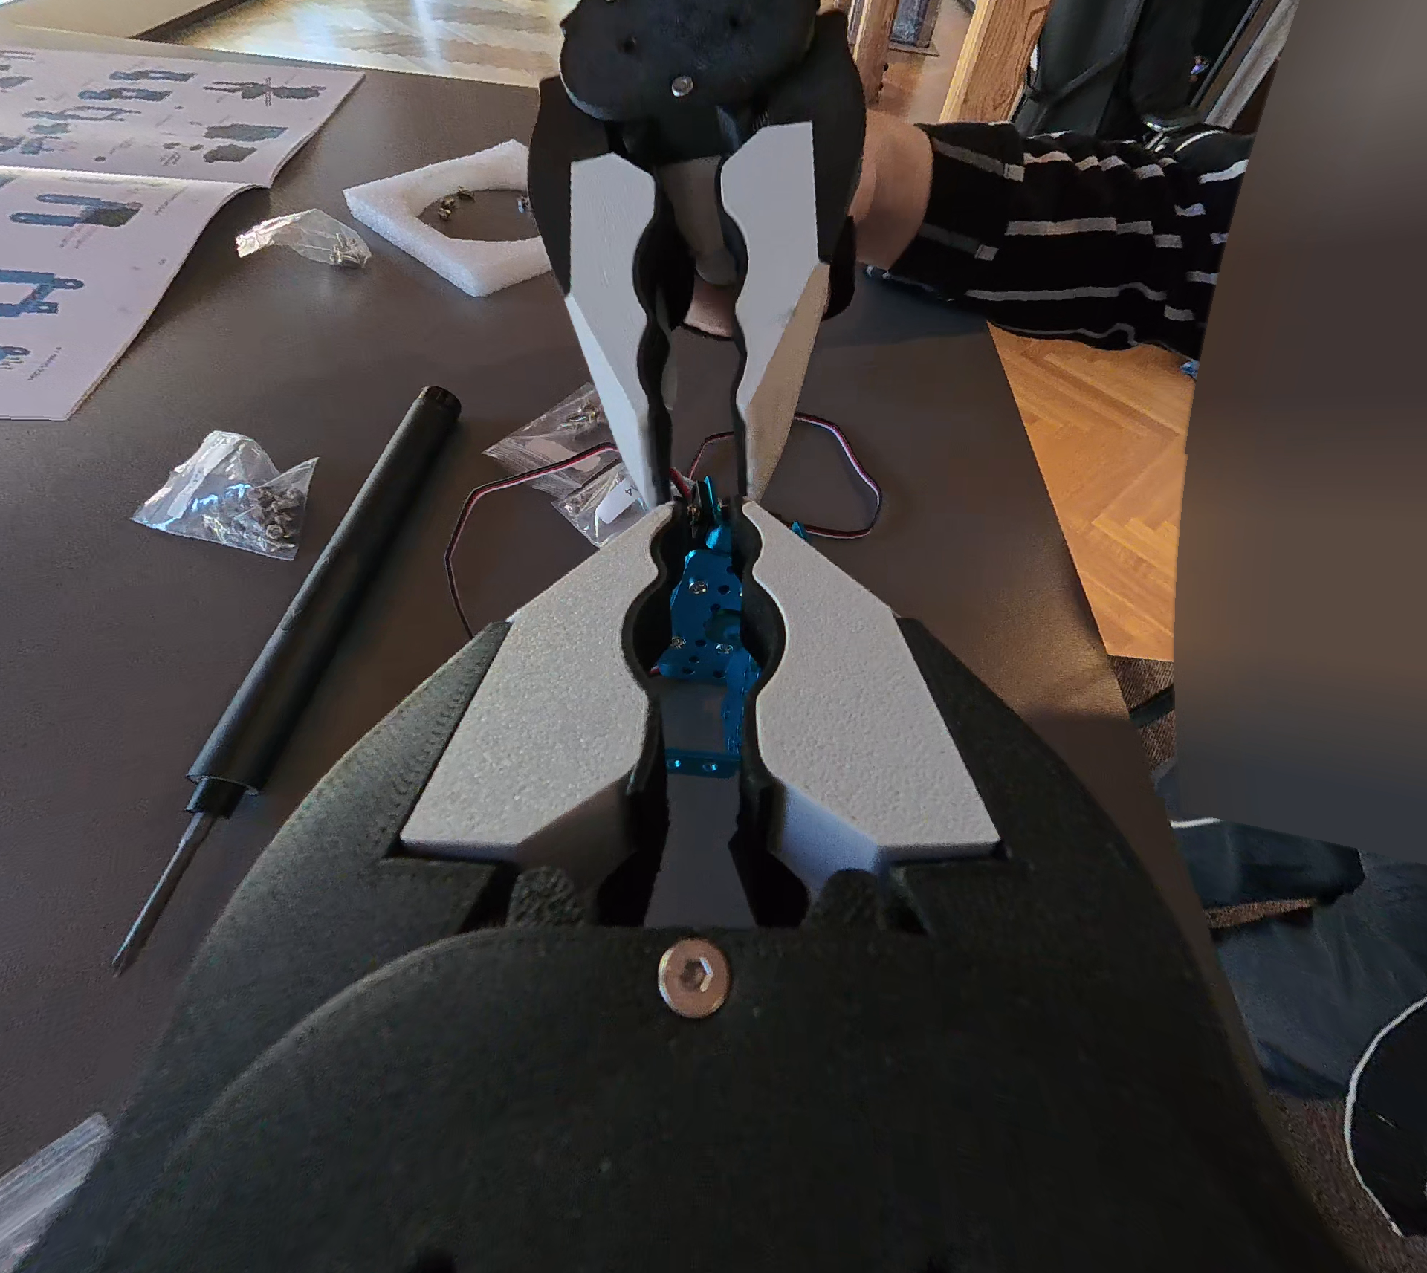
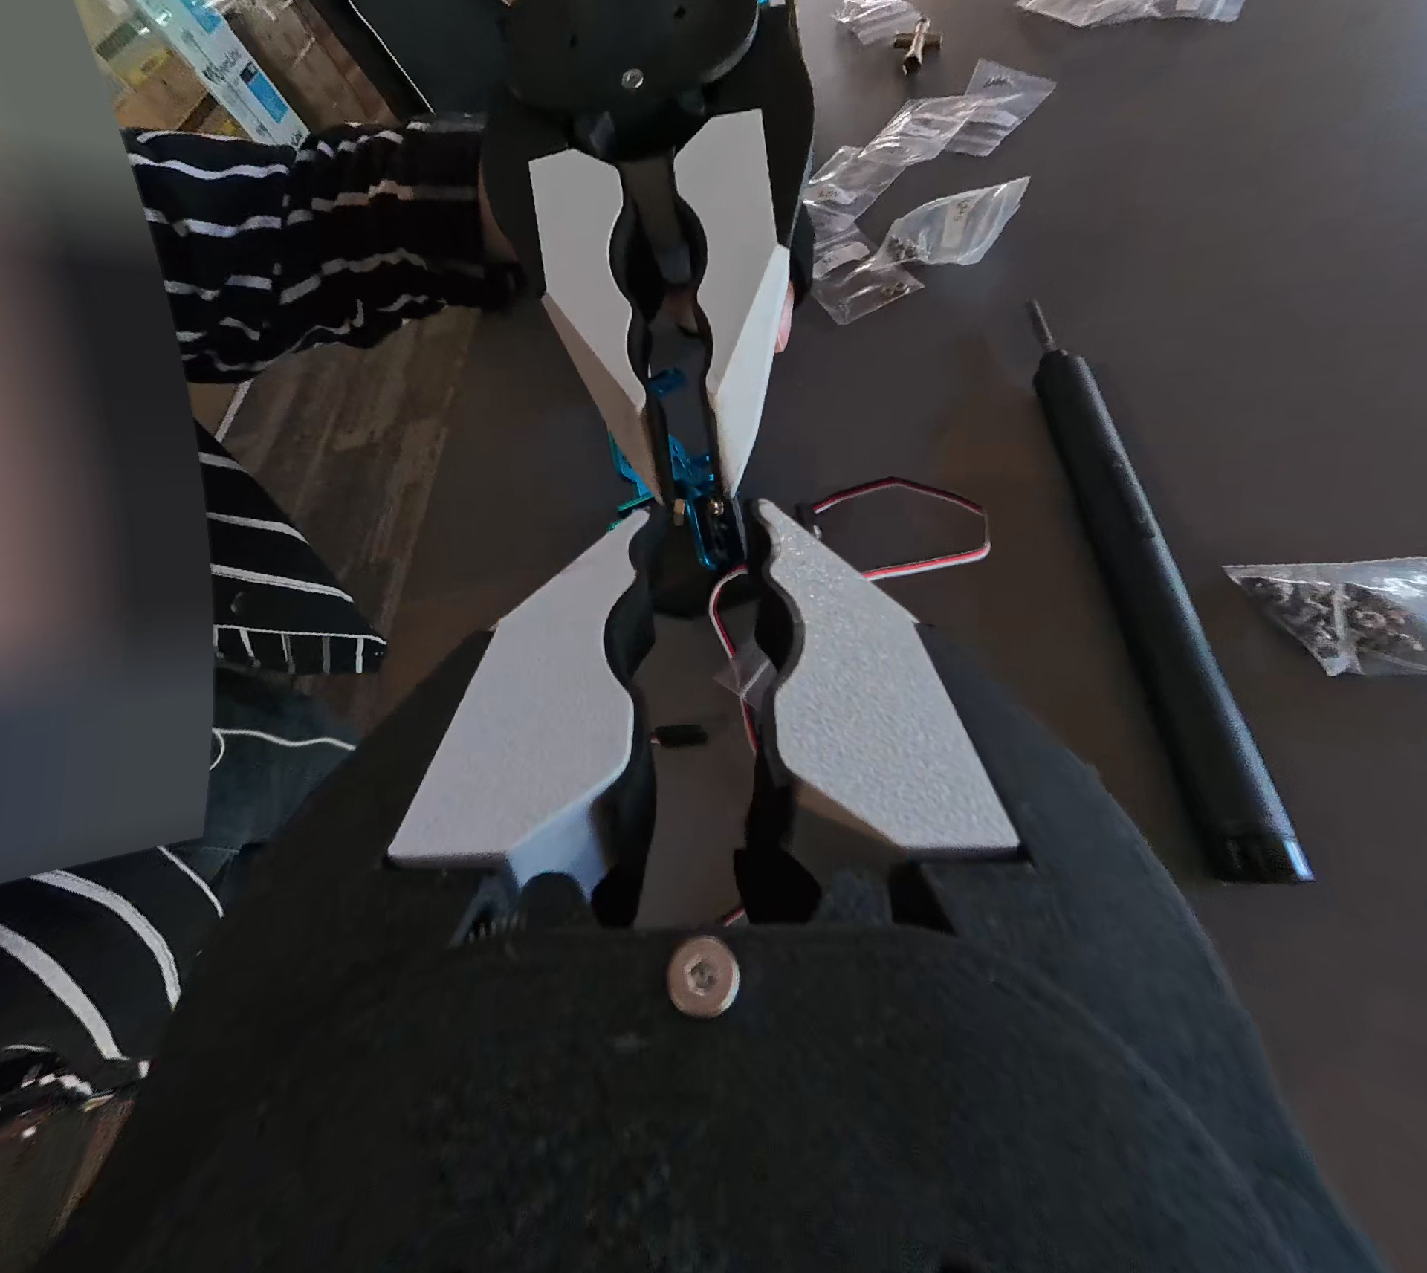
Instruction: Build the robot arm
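Left wrist view shows the left gripper, white textured fingers narrowed around a blue perforated metal bracket assembly above the dark table, while the opposing right gripper meets it tip-to-tip, clamping the assembly's far end beside a smooth black cylindrical screwdriver.

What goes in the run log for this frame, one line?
left gripper: shut on blue bracket assembly | right gripper: shut on its servo end | black screwdriver: on table

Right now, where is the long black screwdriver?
In the left wrist view, the long black screwdriver lies on the dark table, left of the left tongs, beside a clear bag of screws.
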Demonstrator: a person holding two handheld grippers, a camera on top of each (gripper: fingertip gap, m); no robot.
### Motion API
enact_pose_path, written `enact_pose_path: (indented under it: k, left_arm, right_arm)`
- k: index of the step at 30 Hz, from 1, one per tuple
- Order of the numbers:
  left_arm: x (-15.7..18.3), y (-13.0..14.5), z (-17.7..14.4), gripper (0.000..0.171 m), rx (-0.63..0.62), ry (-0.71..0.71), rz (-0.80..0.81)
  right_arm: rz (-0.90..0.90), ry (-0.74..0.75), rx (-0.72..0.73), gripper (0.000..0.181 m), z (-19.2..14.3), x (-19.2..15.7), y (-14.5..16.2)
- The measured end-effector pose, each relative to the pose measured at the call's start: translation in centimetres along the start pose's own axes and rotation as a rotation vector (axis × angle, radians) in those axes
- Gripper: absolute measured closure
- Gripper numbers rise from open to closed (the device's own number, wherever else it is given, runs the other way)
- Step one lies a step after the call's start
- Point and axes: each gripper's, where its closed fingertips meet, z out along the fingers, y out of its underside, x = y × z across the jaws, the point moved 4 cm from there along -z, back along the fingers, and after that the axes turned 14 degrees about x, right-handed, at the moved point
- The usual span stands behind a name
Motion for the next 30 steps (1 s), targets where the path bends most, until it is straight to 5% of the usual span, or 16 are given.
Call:
enact_pose_path:
  k: [30]
  left_arm:
    - [-0.19, 0.03, -0.14, 0.159, 0.024, 0.032, -0.163]
  right_arm:
    - [-0.142, 0.096, -0.015, 0.17, 0.28, -0.23, 0.15]
